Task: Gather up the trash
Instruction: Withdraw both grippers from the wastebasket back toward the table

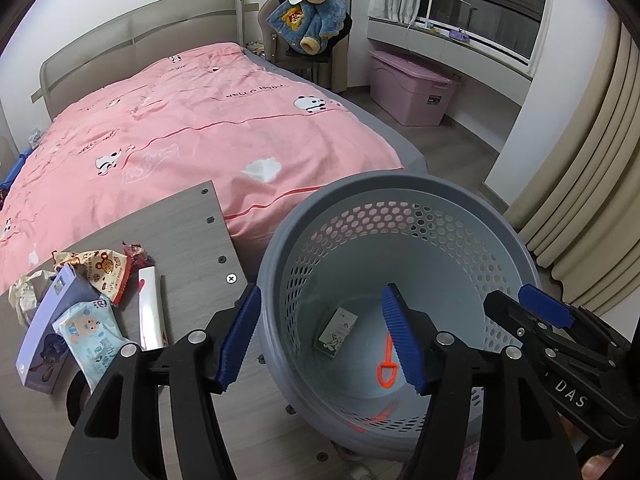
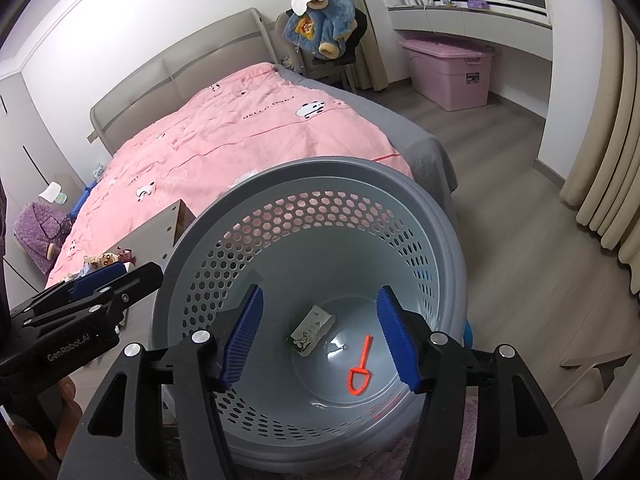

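Grey perforated plastic forms the laundry-style basket [image 2: 224,216] that serves as the trash bin, standing just beside the wood-grain bench [image 1: 192,236] and in front of the bed with its pink quilt [image 1: 200,120]. Two items lie on the basket's floor: a small printed carton [image 2: 310,330] and, near it but apart, an orange plastic loop tool [image 2: 360,368].

Left tool [image 1: 320,338]: jaws parted, nothing between the blue ribbed pads; one finger hangs over the bench edge, the other over the basket's interior. Right tool [image 2: 320,338]: jaws likewise parted and empty, pointed down into the basket mouth, with the carton and the orange piece visible between the fingers but far below them. Each tool appears at the edge of the other's view.

Uncollected trash remains on the bench, left of the basket: a beige snack wrapper [image 1: 106,272], a red wrapper [image 1: 136,250], a silvery foil packet [image 1: 152,312], a lavender box [image 1: 44,336], a pale blue tissue pack [image 1: 94,338] leaning on it, and crumpled paper [image 1: 26,296].

Background: pink storage bin [image 1: 412,88] under the window ledge, chair with blue jacket [image 1: 308,20].
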Available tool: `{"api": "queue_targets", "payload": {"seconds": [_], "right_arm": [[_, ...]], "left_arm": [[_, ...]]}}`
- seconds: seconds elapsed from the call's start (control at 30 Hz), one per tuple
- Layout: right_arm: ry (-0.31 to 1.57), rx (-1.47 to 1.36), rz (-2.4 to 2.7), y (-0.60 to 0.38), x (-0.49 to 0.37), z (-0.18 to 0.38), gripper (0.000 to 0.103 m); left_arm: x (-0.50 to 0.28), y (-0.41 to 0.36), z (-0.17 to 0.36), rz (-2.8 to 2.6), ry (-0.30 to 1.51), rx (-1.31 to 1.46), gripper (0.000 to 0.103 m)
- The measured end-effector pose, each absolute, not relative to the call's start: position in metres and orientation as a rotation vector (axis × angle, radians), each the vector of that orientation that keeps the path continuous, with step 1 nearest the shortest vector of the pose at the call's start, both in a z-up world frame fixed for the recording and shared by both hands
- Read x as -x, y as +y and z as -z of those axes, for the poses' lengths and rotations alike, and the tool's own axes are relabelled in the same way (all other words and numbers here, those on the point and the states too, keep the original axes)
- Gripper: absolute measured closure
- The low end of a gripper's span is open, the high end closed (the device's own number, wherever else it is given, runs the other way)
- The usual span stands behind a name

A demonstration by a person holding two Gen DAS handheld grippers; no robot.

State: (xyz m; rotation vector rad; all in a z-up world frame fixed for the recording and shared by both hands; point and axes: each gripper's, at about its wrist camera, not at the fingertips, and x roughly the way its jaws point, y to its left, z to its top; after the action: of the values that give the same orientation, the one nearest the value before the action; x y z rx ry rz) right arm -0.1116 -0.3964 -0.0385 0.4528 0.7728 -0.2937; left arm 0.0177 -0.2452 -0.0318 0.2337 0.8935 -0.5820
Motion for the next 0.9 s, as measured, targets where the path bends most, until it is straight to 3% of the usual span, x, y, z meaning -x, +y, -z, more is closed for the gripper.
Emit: {"api": "queue_targets", "payload": {"seconds": [0.9], "right_arm": [[0.737, -0.422, 0.255, -0.356, 0.128, 0.024, 0.032]], "left_arm": [[0.003, -0.187, 0.018, 0.525, 0.847, -0.168, 0.035]]}}
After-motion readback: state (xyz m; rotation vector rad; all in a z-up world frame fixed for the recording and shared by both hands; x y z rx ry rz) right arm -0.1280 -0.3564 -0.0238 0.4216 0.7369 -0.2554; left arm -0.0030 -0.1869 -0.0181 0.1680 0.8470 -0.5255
